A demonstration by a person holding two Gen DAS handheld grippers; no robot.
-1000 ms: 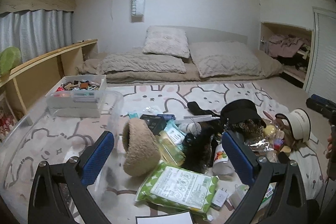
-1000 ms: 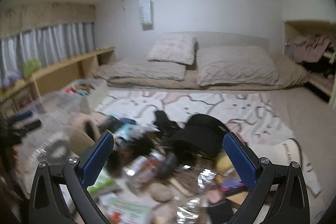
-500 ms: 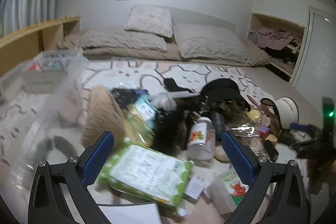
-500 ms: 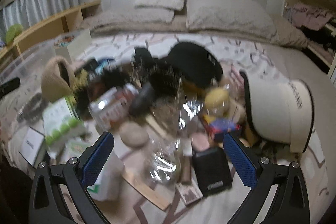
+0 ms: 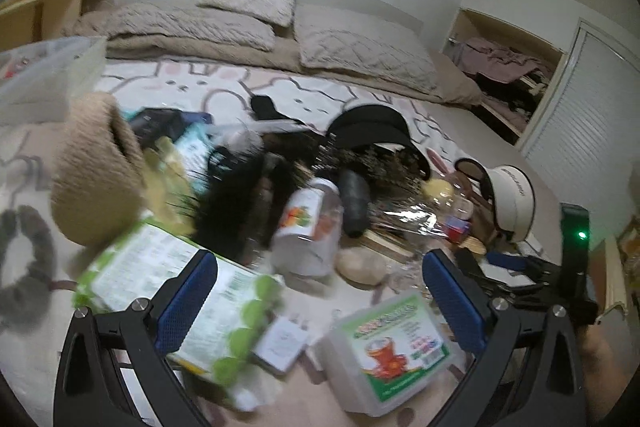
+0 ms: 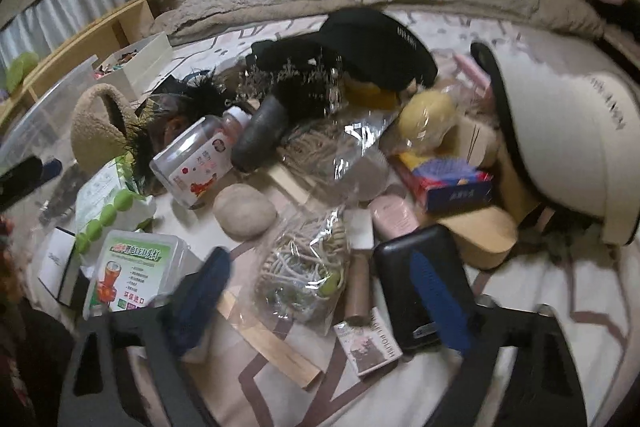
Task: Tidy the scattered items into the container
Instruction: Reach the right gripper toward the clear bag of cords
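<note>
Left wrist view, reading from its left edge: a clear plastic storage container (image 5: 48, 67) sits on the bunny-print rug (image 5: 224, 91), a tan fleecy hat (image 5: 94, 167) lies just right of it, then a green-and-white wet-wipe pack (image 5: 168, 291), a clear plastic jar with a fruit label (image 5: 312, 227), a white LED lamp box with a green label (image 5: 388, 343) and a white visor cap with black trim (image 5: 508, 199). The left tongs (image 5: 320, 303) stand wide above this pile, with nothing pressed between the blue pads. Right wrist view shows the same jar (image 6: 196, 163), a round beige stone (image 6: 244, 211), a clear bag of pale cord (image 6: 308, 271) and a black power bank (image 6: 424, 287). The right tongs (image 6: 320, 303) are closing, motion-blurred, with the cord bag lying between them and the power bank partly behind the right pad; no pad presses on anything.
</note>
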